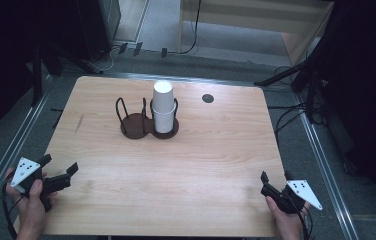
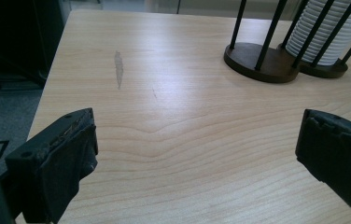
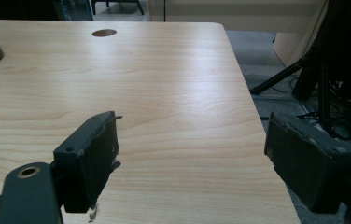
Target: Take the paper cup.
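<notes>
My left gripper rests at the near left corner of the table, jaws wide apart with nothing between them. My right gripper sits at the near right corner, jaws likewise spread and empty. The stack of paper cups stands upright in the right ring of the dark wire holder, toward the far middle of the table, well apart from both grippers, ahead and to the right of my left one.
</notes>
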`<state>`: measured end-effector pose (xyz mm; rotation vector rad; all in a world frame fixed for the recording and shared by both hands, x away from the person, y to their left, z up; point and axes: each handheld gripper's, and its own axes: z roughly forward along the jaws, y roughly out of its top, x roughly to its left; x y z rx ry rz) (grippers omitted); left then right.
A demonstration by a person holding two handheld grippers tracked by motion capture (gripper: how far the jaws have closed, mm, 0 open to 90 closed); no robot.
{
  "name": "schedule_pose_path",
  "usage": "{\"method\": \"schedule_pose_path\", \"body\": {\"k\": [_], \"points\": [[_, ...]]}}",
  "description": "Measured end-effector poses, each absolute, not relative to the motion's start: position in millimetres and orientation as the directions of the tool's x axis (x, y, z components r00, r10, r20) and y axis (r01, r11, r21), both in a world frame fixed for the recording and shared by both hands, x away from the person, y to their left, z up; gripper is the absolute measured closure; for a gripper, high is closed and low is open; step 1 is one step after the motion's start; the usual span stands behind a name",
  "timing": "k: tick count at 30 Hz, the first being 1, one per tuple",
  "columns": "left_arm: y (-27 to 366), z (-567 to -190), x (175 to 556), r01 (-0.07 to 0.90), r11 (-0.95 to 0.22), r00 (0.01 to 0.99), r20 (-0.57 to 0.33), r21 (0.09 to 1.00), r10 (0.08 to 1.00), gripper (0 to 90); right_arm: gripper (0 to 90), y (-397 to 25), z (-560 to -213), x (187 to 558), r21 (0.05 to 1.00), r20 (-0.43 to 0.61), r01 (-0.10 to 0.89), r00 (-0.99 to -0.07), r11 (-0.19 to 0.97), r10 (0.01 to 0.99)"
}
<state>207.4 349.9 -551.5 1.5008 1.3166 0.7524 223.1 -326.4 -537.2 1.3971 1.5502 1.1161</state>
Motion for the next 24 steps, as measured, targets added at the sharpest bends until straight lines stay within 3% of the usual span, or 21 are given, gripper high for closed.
{"method": "schedule_pose_path", "body": {"k": [6,16,24], "points": [[348.2,-551.4,208.2,0.356,0.053,0.219,-0.138,0.933,0.966,7.2,17.0,-313.4,-529.3,225.9,0.95,0.005,0.31,-0.127,0.035,0.992],[350.1,-548.2,210.3,0.394,0.014,0.215,-0.106,0.919,0.971,3.7,16.5,-284.6,-513.5,240.6,0.951,0.023,0.309,-0.178,0.034,0.984],[353.2,-545.4,207.9,0.391,0.067,0.222,-0.164,0.918,0.961,0.0,16.2,-265.0,-506.3,251.5,0.95,0.011,0.308,-0.217,0.058,0.976]]}}
